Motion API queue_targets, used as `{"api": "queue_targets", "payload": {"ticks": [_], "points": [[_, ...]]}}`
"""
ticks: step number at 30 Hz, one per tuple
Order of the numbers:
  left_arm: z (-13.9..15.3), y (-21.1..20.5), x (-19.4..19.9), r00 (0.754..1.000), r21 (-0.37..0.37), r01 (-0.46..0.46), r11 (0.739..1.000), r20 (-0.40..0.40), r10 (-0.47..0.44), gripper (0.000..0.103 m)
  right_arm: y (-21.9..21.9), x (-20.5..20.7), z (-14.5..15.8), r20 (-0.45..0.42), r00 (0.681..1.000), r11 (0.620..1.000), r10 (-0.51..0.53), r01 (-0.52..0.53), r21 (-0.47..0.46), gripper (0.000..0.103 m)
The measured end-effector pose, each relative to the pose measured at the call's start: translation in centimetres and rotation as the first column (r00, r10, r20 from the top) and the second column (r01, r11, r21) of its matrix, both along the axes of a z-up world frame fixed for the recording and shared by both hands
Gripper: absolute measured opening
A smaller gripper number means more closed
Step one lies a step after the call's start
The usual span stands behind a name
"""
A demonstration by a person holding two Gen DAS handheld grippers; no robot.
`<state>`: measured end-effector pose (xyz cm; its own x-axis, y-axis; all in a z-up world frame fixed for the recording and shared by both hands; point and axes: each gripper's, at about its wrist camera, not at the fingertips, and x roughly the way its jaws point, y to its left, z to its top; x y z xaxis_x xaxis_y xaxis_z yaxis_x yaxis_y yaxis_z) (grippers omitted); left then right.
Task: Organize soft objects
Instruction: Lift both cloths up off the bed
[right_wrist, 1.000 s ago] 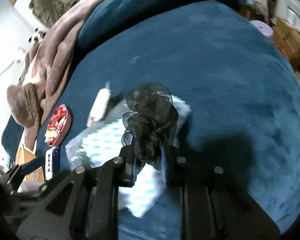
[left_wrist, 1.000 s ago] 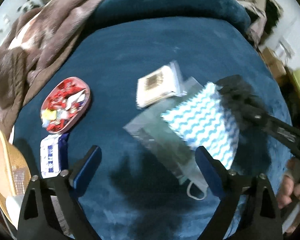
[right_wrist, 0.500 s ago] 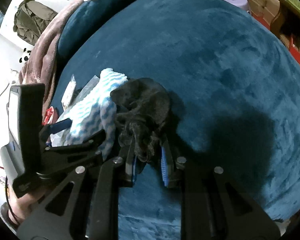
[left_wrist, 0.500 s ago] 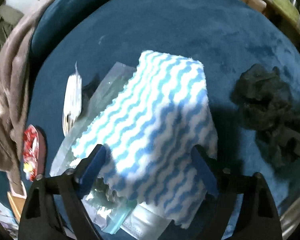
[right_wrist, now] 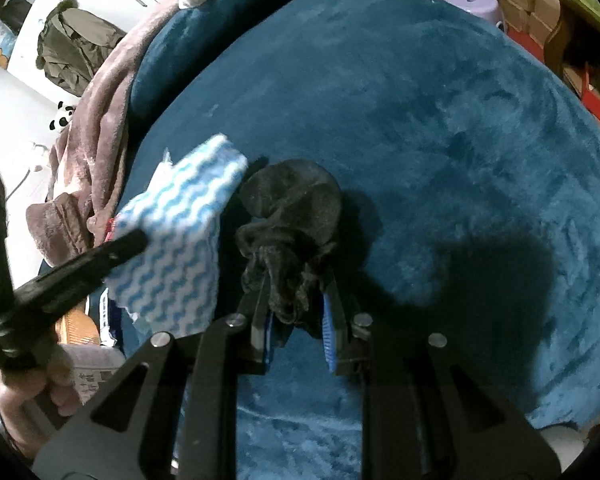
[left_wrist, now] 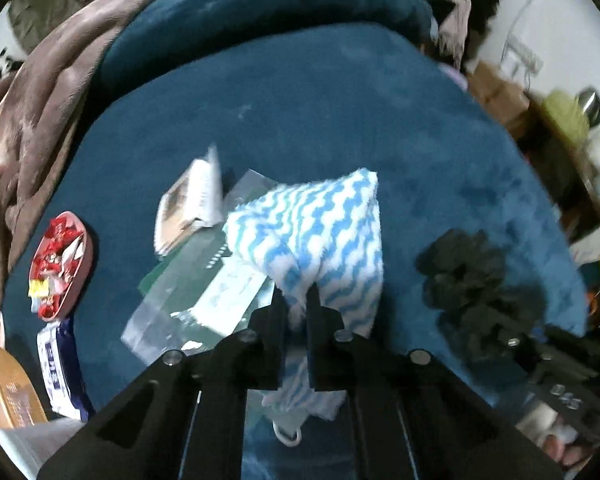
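A bed covered with a dark blue plush blanket (left_wrist: pixel 340 120) fills both views, and a brown fleece blanket (left_wrist: pixel 40 92) lies bunched along its upper left edge. In the left wrist view, going from left to right, a wicker basket (left_wrist: pixel 4 384) shows at the lower left edge, and above it lie a blue and white packet (left_wrist: pixel 56 364) and a pink oval dish (left_wrist: pixel 60 264) full of red wrapped sweets. Further right, near the middle, a small packet in clear plastic (left_wrist: pixel 188 208) lies beside a flat clear plastic bag (left_wrist: pixel 188 292). The left gripper (left_wrist: pixel 298 304) has its jaws pressed together on the blue and white wave-patterned cloth (left_wrist: pixel 324 232), which rises in a peak just above the bag. A face mask loop (left_wrist: pixel 288 436) hangs under the cloth at the bottom centre. To the right, the black gauzy fabric (left_wrist: pixel 464 276) rests on the bed. In the right wrist view, the right gripper (right_wrist: pixel 296 312) is clamped on this black fabric at the frame centre, with the patterned cloth just beside it on the left. A hand (right_wrist: pixel 32 392) holding the left gripper shows at the lower left.
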<state>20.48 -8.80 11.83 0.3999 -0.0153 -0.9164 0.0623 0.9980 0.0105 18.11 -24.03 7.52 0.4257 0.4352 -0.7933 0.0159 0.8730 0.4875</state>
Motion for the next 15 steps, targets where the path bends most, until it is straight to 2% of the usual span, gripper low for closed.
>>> {"api": "queue_targets", "payload": {"ticks": [4, 10, 15], "points": [[3.3, 1.7, -1.5, 0.998, -0.065, -0.029, 0.997, 0.051, 0.033, 0.005, 0.7, -0.5, 1.4, 0.027, 1.000, 1.000, 0.009, -0.009, -0.001, 0.019], [7.3, 3.6, -3.9, 0.991, -0.086, -0.056, 0.995, 0.115, 0.066, 0.005, 2.3, -1.7, 4.0, 0.080, 0.996, 0.999, 0.043, -0.043, -0.005, 0.019], [8.9, 5.3, -6.1, 0.985, -0.099, -0.082, 0.992, 0.141, 0.095, 0.005, 4.0, -2.7, 5.3, 0.107, 0.992, 0.997, 0.074, -0.073, -0.012, 0.019]]}}
